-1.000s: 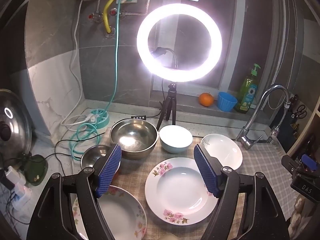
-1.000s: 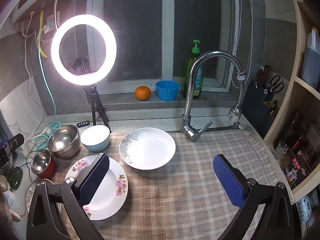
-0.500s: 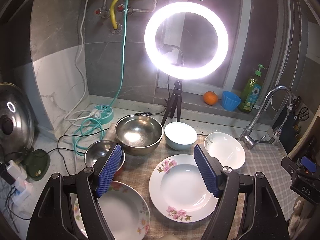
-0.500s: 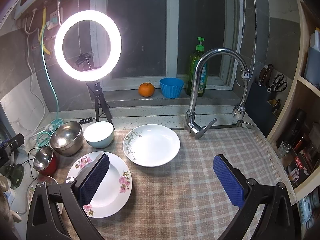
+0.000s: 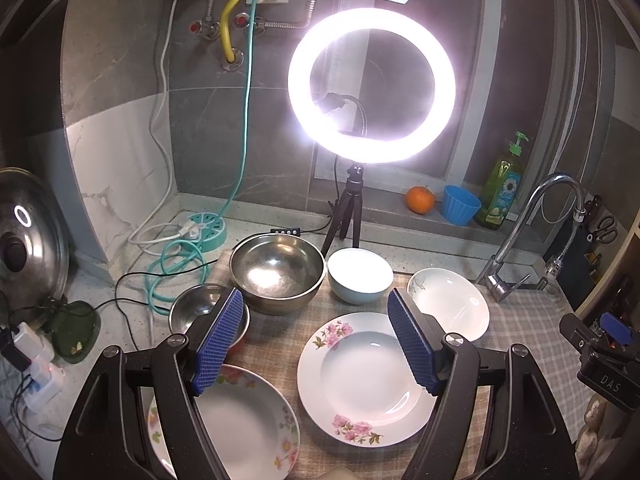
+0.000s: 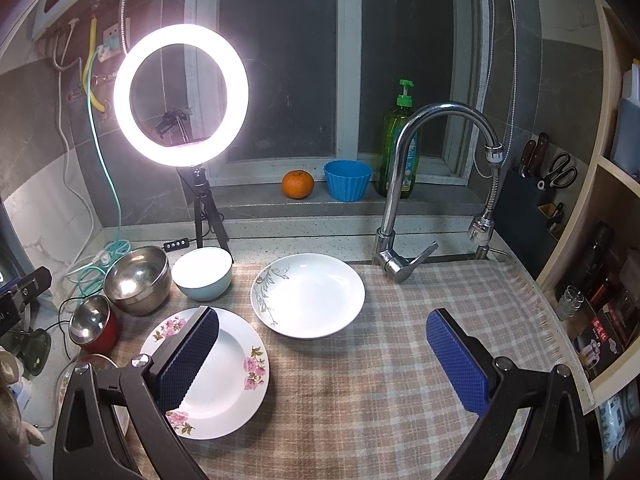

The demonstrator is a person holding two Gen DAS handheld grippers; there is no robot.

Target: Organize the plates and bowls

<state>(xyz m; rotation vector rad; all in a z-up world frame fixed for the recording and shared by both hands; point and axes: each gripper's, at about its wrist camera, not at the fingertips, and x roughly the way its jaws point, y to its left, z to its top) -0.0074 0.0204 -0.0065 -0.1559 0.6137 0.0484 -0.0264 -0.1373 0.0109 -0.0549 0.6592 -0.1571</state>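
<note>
Grippers: we hold the left gripper [image 5: 316, 344] and right gripper [image 6: 322, 358] with jaws spread wide, empty. Pink-flowered plate [image 6: 228, 376] lies near left on the checked cloth [image 6: 380, 380]; white plate [image 6: 308, 296] sits farther, just beside it.

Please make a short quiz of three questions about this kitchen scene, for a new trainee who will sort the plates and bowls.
1. True or false: the left gripper holds a plate.
2. How many steel bowls are there?
3. Which lies nearest the faucet? A) pink-flower plate B) green-leaf plate C) pale blue bowl

Key:
1. False; both it and the right gripper are open and empty.
2. Two: a large steel bowl and a small steel bowl.
3. B
</note>
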